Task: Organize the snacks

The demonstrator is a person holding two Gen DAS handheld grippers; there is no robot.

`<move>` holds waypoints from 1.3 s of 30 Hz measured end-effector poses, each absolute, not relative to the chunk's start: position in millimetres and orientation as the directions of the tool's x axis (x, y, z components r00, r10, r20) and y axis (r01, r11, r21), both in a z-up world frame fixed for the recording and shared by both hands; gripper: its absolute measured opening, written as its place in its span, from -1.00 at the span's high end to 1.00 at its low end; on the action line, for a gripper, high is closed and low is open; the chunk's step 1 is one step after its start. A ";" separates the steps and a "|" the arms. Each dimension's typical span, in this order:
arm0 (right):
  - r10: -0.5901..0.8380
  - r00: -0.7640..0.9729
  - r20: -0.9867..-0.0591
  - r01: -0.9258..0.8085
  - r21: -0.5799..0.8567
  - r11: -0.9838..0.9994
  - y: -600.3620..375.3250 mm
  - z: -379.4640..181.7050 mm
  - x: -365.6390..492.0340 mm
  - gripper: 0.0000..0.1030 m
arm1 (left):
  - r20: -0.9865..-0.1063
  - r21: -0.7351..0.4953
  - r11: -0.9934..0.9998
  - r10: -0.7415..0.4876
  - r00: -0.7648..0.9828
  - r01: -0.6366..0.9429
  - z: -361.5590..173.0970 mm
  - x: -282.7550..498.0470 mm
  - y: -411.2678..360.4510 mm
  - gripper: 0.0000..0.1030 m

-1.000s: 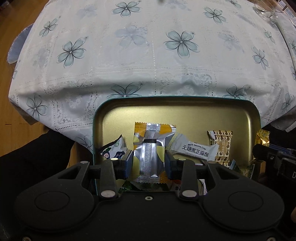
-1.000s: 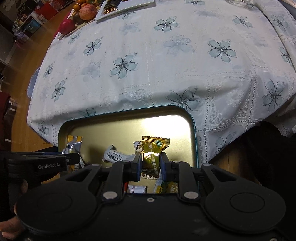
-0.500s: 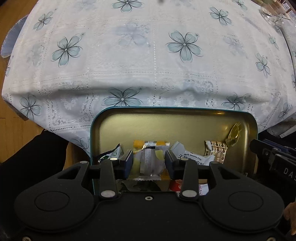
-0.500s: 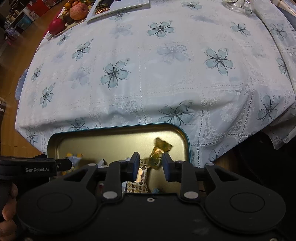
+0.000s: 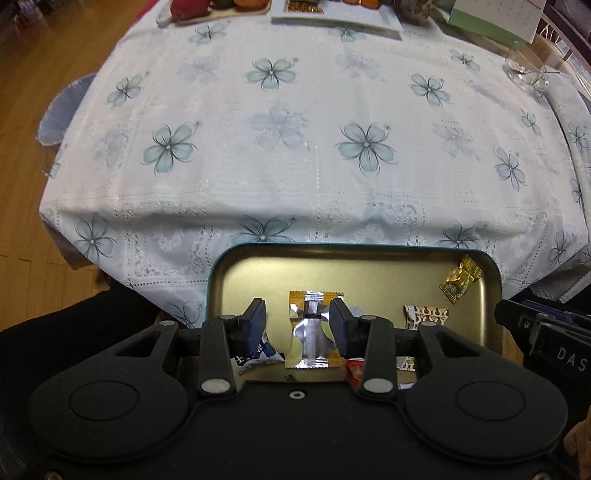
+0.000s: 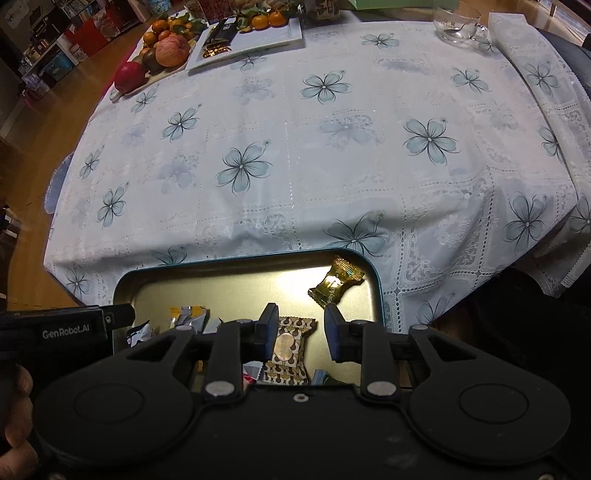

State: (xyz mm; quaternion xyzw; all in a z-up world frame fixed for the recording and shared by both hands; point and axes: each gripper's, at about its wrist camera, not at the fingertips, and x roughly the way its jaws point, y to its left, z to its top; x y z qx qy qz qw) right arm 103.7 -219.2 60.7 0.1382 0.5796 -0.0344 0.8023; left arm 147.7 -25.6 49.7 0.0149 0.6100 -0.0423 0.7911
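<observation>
Left wrist view: left gripper (image 5: 298, 326) points down into the tin (image 5: 491, 275), fingers (image 5: 255, 325) parted with nothing clamped. A silver-and-yellow packet (image 5: 312, 334) lies flat on the tin floor between and below the fingers, with a gap on each side, so not held. A blue-and-white packet (image 5: 258, 350) sits just under the left finger, a red wrapper (image 5: 354, 371) under the right finger. Brown patterned packet (image 5: 424, 316) lies off to the right of the fingers, gold candy (image 5: 461, 278) further right near the tin's far corner. Bench cloth (image 5: 295, 147) beyond the tin carries no loose snacks in its near and middle part.

Right wrist view: right gripper (image 6: 302, 332) also over the tin (image 6: 378, 291). Its fingers (image 6: 267, 326) stand apart, empty. The brown patterned packet (image 6: 290, 347) lies below the gap, close against the left finger; can't tell if it touches. The gold candy (image 6: 336, 282) rests ahead and right of the fingertips, clear of them. More packets (image 6: 186, 317) are piled to the left.

Status, my read: the snacks in sight are already in the tin, loosely scattered. Left: straightening them or fetching more. A fruit tray (image 6: 155, 55) and white plate (image 6: 251, 35) sit at the far end of the bench; whether those items belong to the job, can't tell.
</observation>
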 end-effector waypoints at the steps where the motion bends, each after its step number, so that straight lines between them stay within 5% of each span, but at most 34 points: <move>1: 0.103 0.339 -0.935 0.215 0.183 0.959 -217.7 62.6 98.5 0.44 | -0.957 -0.018 0.996 -0.042 0.288 0.087 53.1 141.6 -25.1 0.07; 12: 0.028 0.534 -0.845 0.220 0.170 0.961 -199.3 65.9 20.3 0.22 | -0.823 0.025 0.998 -0.013 0.568 0.060 51.9 71.5 -11.4 0.06; 39: -0.008 0.717 -0.697 0.145 0.138 0.980 -167.2 13.2 -72.1 -0.08 | -0.829 0.003 1.000 -0.007 0.560 0.018 -6.9 3.9 1.4 0.05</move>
